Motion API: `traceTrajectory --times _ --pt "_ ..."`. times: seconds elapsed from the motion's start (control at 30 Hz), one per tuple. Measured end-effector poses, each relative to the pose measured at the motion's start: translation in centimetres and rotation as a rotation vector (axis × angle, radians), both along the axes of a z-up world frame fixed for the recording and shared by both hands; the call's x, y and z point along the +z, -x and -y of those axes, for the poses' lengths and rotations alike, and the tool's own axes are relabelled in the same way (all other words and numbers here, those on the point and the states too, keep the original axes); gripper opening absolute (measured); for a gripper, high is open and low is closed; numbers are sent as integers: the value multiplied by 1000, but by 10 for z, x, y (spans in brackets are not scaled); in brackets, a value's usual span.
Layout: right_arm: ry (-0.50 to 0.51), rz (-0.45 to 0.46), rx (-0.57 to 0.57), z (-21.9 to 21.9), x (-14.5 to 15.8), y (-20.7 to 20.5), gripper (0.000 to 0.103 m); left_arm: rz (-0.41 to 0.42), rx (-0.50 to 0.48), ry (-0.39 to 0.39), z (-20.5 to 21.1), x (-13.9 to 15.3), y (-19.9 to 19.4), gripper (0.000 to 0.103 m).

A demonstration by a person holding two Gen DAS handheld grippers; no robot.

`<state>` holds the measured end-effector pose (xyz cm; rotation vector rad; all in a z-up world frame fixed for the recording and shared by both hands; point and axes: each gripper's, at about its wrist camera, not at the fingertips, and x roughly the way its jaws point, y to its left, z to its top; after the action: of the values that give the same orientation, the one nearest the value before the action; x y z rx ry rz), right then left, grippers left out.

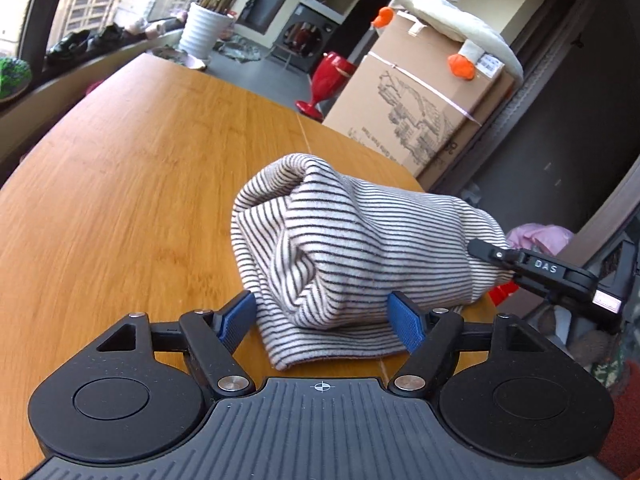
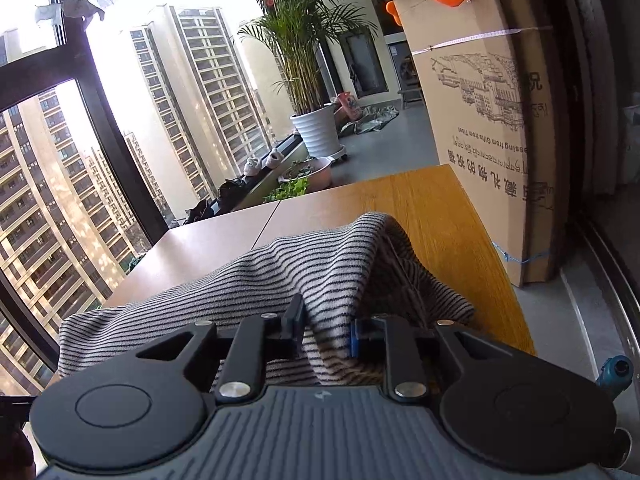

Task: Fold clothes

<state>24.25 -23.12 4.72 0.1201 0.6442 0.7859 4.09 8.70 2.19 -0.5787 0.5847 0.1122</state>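
— So, where is the shirt (image 1: 360,248) sitting right now?

— It is lying in a doubled-over bundle on the table (image 1: 140,184), near the corner by the box (image 1: 420,112). I am holding one end of it up with my right gripper (image 2: 326,330), clenched on a pinch of the striped cloth, so that side is tenting off the wood.

— And your left gripper (image 1: 322,318)?

— Spread wide. Its blue pads (image 1: 406,322) are standing on either side of the near end of the bundle, and I cannot tell whether they are touching the cloth, but they are not gripping anything.

— What stage of the fold are you judging this to be?

— Hard to say. The bundle is fitting either a fold being carried over or a finished one being tidied. So I am only minding how I handle it.

— Meaning what?

— I am watching that the right pinch is taking all the layers, not just the top one, or the fold will be sliding apart underneath. If the left closes, I am wanting it low, on the hem lying flat on the table, with both ends level.

— Any risk?

— The bundle is sitting near the table edge on my right; pulling that way could be dragging it off.
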Motion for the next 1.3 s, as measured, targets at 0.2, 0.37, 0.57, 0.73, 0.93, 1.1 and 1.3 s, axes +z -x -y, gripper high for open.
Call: traceTrajectory --times 0.2,0.37,0.57,0.73,0.93,1.1,1.3 --pt "5 -11 63 -12 -2 21 20 118 36 -32 -35 36 -8 74" --pt "24 -2 98 -17 -4 32 21 103 18 -4 -51 56 -36 94" --pt "24 -18 102 -12 -1 24 33 -33 8 -35 -45 27 -68 76" --pt "39 4 140 -35 13 7 12 73 52 -33 -44 57 -73 30" --pt "-18 130 134 -25 57 -11 12 173 17 -182 5 78 -37 27" --pt "30 -27 59 17 -1 -19 16 48 -22 -146 24 20 -25 32" --pt "51 71 37 20 1 -9 30 118 63 -225 7 48 -19 55"
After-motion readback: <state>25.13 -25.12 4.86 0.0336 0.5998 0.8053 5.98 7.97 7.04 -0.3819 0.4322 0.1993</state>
